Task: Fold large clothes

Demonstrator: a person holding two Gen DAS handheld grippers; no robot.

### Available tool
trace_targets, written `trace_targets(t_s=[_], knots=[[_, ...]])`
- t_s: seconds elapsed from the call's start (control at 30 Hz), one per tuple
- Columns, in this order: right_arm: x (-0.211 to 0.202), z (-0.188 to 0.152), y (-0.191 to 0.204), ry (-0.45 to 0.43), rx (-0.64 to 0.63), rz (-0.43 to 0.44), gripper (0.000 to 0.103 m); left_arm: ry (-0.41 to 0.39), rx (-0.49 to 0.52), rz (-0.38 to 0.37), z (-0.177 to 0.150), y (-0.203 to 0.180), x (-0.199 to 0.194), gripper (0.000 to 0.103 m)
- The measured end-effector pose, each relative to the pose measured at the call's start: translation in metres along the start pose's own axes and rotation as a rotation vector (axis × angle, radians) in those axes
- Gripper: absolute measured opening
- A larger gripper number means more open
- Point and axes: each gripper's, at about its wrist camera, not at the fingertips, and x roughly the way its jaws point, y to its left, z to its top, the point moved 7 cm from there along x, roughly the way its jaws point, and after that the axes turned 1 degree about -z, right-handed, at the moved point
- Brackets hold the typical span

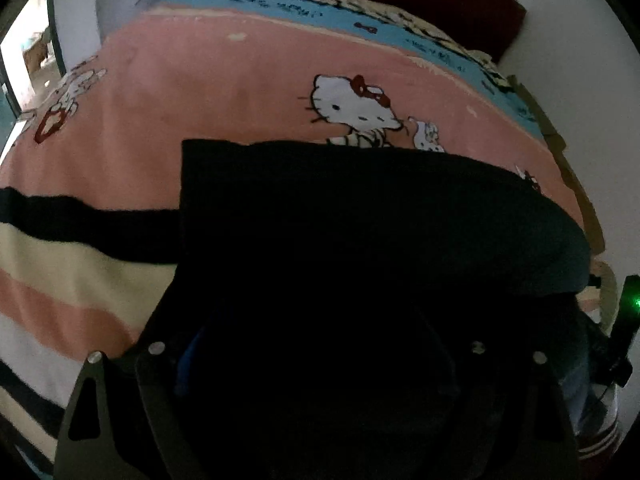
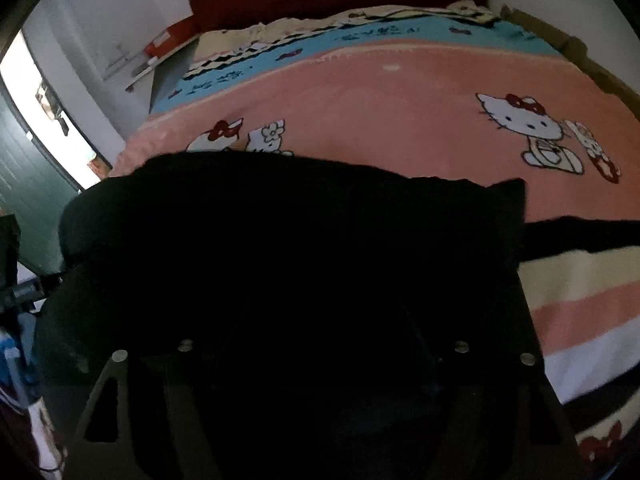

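- Two grippers are seen, one in each view, and both are set low over a bed.
- A big black garment is spread in front of the left gripper, on top of a pink blanket with cat pictures.
- The same black garment is seen before the right gripper, lying over the pink blanket.
- The garment is draped right over the front of both grippers, so the fingers are hidden in the dark.
- It cannot be told if the left fingers are wide, narrow, or closed on the cloth.
- The same is true of the right fingers; nothing can be told.
- A straight top edge and one neat corner are shown on the garment, so it is judged that some folding is already done.
- The far side of the garment is rounded and puffy, so it is judged that it is not yet flat.
- A thin black strip, perhaps a sleeve, is stretched out to the side across the striped part of the blanket.
- That strip is likely still to be tucked in, and a last fold is likely left to be made.
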Motion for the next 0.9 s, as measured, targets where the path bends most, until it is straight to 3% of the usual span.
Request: trace_targets(t_s=[0.2,0.33,0.47,0.57,0.73,0.9], knots=[[0.006,-0.001,-0.003,-0.001,0.009,-0.046,0.081,-0.022,0.028,0.075,-0.005,-0.007,-0.008,0.095],[-0.019,-0.006,0.006,-0.016,-0.026,-0.111,0.081,-0.129,0.105,0.131,-0.017,-0.016,-0.052,0.094],[-0.067,-0.020,0.028,-0.122,-0.080,-0.065,0.081,-0.189,0.145,0.081,-0.041,-0.030,-0.085,0.094],[-0.082,-0.039,0.048,-0.142,-0.092,0.011,0.081,-0.195,0.140,0.102,-0.057,-0.028,-0.083,0.094],[-0.066,-0.058,0.043,-0.128,-0.064,0.045,0.086,-0.236,0.137,0.121,-0.073,-0.019,-0.066,0.095],[-0.048,-0.064,0.030,-0.128,-0.073,0.022,0.088,-0.260,0.158,0.138,-0.074,-0.017,-0.061,0.095]])
